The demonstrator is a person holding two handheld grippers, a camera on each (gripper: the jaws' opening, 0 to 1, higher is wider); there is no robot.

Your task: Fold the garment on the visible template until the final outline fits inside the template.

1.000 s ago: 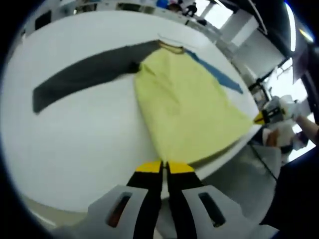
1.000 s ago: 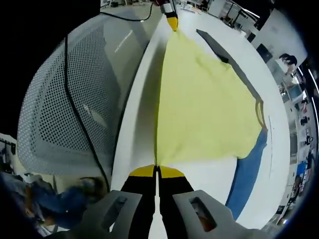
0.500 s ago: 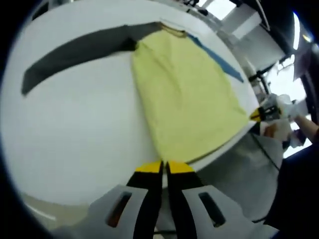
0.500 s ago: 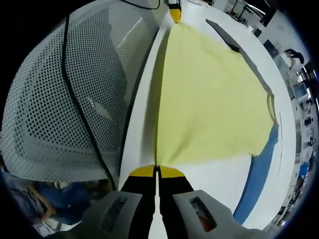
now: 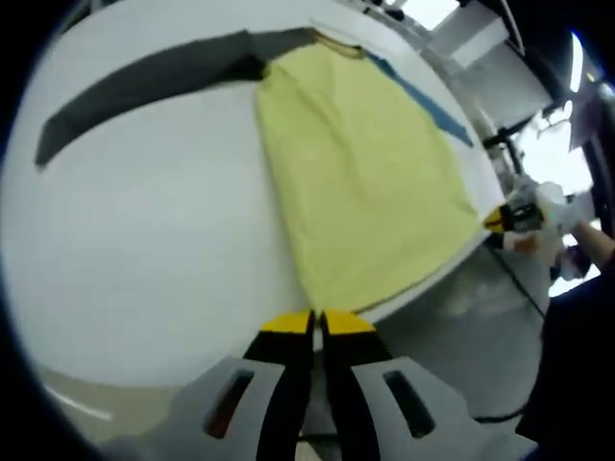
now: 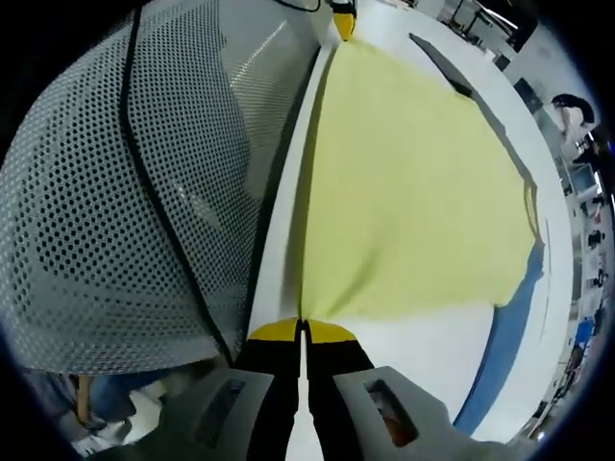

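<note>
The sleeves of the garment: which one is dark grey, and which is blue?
The dark grey sleeve is on the left gripper's side; the blue sleeve is on the right gripper's side.

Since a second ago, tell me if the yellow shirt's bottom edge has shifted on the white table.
Yes. The yellow shirt has slid toward the table edge: its hem, held by the right hand-held gripper, now overhangs the table beside the perforated panel.

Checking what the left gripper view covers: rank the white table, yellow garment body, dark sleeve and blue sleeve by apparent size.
1. White table
2. Yellow garment body
3. Dark sleeve
4. Blue sleeve, though it lies farther away and partly hidden
</note>
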